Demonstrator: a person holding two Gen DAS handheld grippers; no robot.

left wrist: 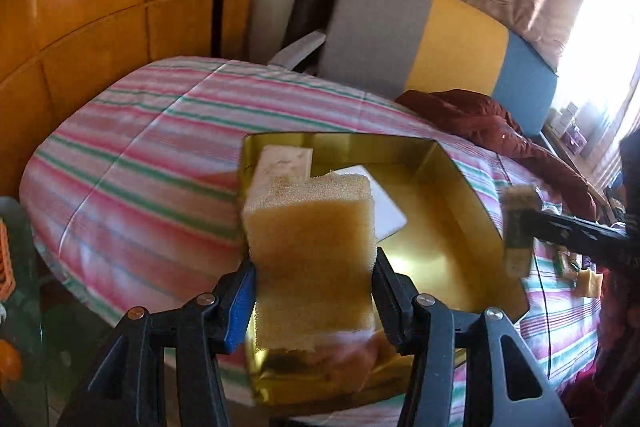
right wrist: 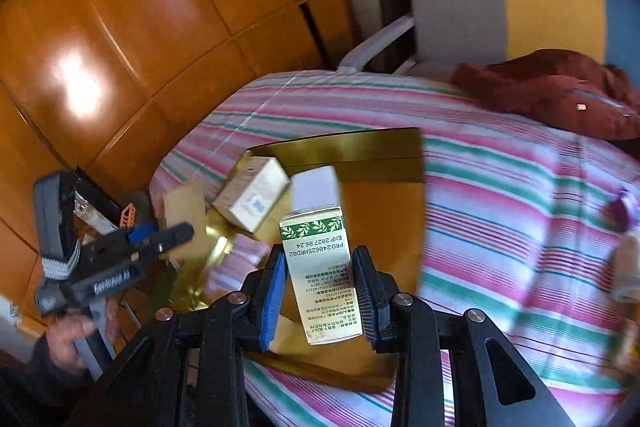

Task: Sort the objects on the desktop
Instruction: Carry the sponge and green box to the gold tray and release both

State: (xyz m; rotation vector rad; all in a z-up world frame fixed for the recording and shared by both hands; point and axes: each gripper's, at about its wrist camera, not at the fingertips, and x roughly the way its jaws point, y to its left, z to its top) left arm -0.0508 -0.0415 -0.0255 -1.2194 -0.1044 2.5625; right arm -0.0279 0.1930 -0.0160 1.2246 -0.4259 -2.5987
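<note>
A: What is the left hand-held gripper (left wrist: pixel 314 267) carrying?

B: It is pinching a yellow sponge (left wrist: pixel 310 223) by its two sides, so the block is standing up between the pads, above the near end of the gold tray (left wrist: pixel 472 187); I reckon the side grip is keeping the sponge's base free for setting down.

A: And the right hand-held gripper (right wrist: pixel 320 287)?

B: It is pressing tight on a slim green-and-white carton (right wrist: pixel 320 267), long sides against the pads, printed face up; it too is hovering over the tray, nearer the middle.

A: So the tray is the sorting place?

B: That is how I am reading it; a cream box (right wrist: pixel 252 199) is leaning in the far left corner, and something flat and white (left wrist: pixel 384 215) is lying on the floor of the tray; the tray is resting on the striped cloth (left wrist: pixel 140 147) covering the counter, and a few small items are waiting at the right edge, too blurred to name.
</note>
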